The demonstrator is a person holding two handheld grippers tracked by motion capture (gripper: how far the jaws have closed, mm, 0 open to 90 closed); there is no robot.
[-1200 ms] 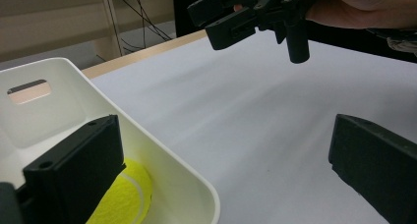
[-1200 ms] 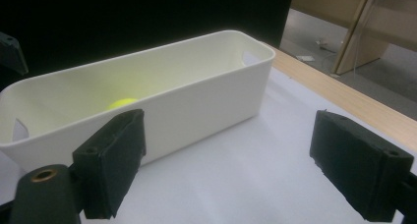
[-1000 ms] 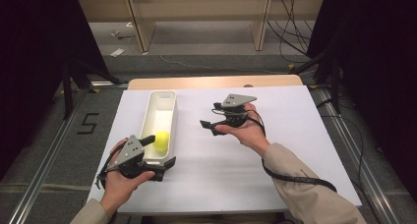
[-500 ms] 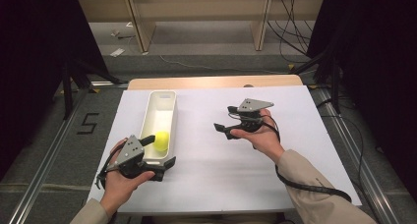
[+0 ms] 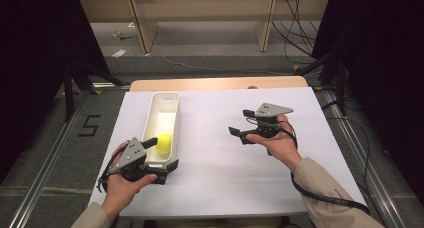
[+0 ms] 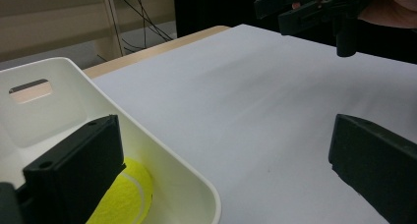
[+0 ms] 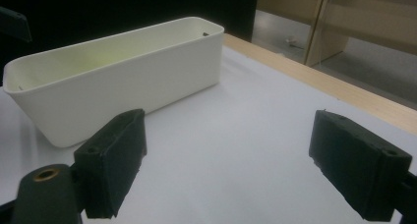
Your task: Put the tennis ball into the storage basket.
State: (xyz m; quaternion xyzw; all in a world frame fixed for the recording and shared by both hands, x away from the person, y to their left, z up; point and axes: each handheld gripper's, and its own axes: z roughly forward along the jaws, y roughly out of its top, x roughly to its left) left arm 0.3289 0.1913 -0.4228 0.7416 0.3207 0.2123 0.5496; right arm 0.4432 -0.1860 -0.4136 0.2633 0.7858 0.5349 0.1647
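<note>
White paper covers the table [image 5: 220,188] in the high view, with a grey floor around it and a black "5" [image 5: 90,125] marked on the floor at the left. On the paper a white tub [image 5: 161,119] holds a yellow tennis ball [image 5: 164,143] at its near end. The left gripper [image 5: 159,154] straddles the tub's near wall, jaws wide, one inside by the ball. The right gripper [image 5: 241,123] hovers well apart to the right, jaws spread, nothing between them.

From the left gripper view, one jaw sits inside the tub [image 6: 162,155] just beside the ball [image 6: 125,197]; the other stands outside over the paper.

From the right gripper view, open jaws face the tub's [image 7: 123,86] long side. No brand is legible.
</note>
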